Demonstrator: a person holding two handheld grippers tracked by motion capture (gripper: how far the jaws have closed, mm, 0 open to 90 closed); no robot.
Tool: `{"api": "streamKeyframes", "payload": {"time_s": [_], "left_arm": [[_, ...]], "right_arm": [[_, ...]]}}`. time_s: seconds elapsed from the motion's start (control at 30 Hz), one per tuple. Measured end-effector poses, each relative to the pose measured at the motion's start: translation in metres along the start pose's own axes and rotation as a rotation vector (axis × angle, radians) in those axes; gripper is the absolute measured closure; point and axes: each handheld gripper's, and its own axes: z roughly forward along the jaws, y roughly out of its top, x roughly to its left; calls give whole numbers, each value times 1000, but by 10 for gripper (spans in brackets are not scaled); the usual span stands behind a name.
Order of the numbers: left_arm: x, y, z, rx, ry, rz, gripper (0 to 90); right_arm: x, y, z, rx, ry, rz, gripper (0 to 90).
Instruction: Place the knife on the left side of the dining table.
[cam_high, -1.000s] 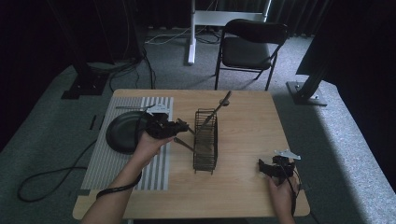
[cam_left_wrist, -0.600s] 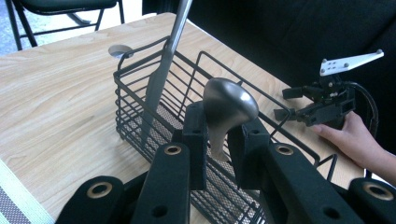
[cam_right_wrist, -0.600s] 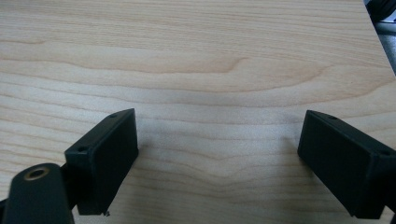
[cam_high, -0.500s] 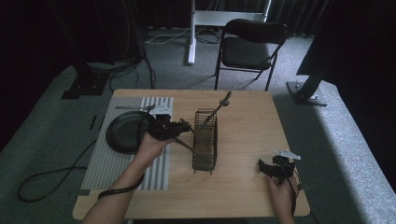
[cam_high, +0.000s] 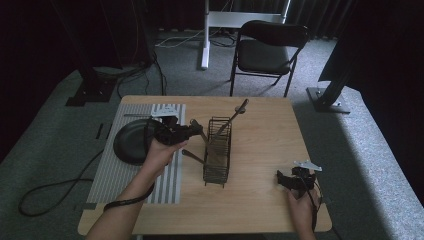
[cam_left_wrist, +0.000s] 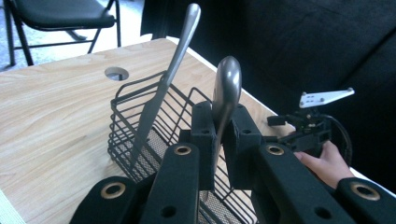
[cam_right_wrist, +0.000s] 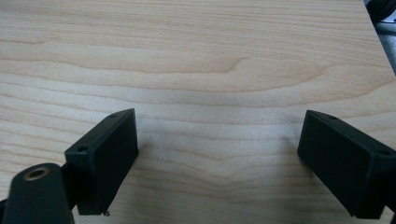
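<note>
High view shows the left tongs (cam_high: 192, 131) clamped on a spoon (cam_left_wrist: 224, 100) just beside the wire basket (cam_high: 218, 152) mid-tabletop (cam_high: 260, 135), right tongs (cam_high: 287, 180) gaping wide over bare wood near the front right edge.

Left gripper (cam_left_wrist: 219, 140) rises from bottom centre; jaws have just been closing and now clamp a metal utensil handle (cam_left_wrist: 226, 95) between the pads, rounded end sticking up at centre frame; black wire cutlery basket (cam_left_wrist: 154, 128) just behind the jaws, centre-left, on the wooden table (cam_left_wrist: 56, 102); one long metal utensil (cam_left_wrist: 166, 81) leans in the basket, its handle end reaching the top edge; round hole (cam_left_wrist: 116, 73) in the tabletop, upper left; black folding chair (cam_left_wrist: 56, 16) in the top left corner; right gripper (cam_left_wrist: 310, 128) with its grey plate at right edge, held by a hand (cam_left_wrist: 327, 163) at lower right.
</note>
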Motion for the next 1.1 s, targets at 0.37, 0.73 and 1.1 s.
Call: {"api": "streamKeyframes", "payload": {"time_s": [0.37,0.73,1.1], "left_arm": [[-5,11,-14,-37,7,4,842],[-15,24,-34,-84,-1,15,841],[-17,36,-64,-172,1,3,841]], "right_arm": [[0,0,0,0,0,0,112],[0,0,0,1,0,0,112],[0,0,0,1,0,0,112]]}}
